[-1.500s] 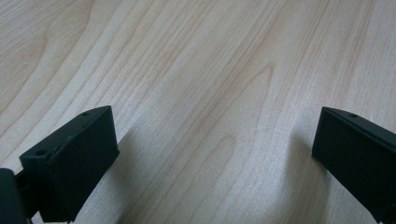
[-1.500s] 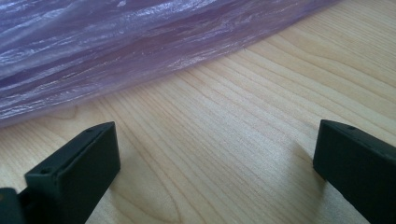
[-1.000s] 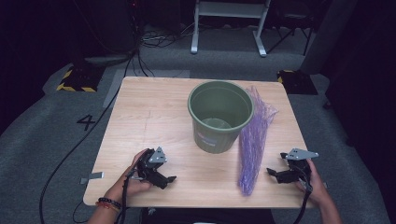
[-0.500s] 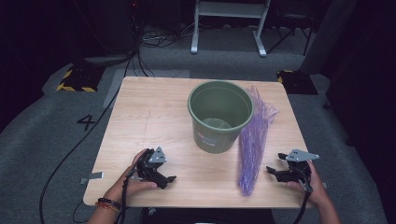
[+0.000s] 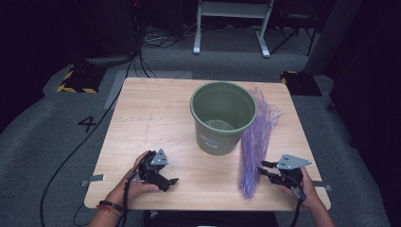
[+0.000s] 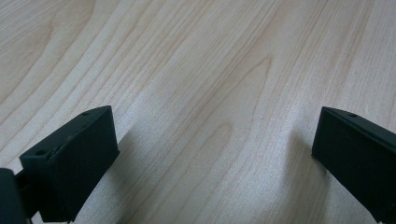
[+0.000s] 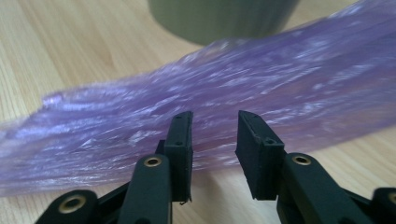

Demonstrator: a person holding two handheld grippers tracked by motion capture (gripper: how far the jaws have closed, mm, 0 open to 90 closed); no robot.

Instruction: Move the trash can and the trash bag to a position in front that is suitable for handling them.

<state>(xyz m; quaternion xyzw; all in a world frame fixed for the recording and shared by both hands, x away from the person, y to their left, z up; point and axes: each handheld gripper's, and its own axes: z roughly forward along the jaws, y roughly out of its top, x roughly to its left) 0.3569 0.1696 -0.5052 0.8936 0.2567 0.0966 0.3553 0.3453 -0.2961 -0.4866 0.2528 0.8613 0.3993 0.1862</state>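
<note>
At the left we see the left tongs [image 5: 163, 178] resting low on the wooden worktop [image 5: 156, 118], their jaws standing wide apart with only bare wood between them. In the middle stands the green bucket [image 5: 222, 118], and just beside it on its right lies the long purple plastic bundle [image 5: 255, 146], reaching toward the near edge. At the right, the right tongs [image 5: 265, 169] point at the near end of this bundle; their jaws have just been closing to a narrow gap, nothing is between them, and the plastic lies just in front.
</note>
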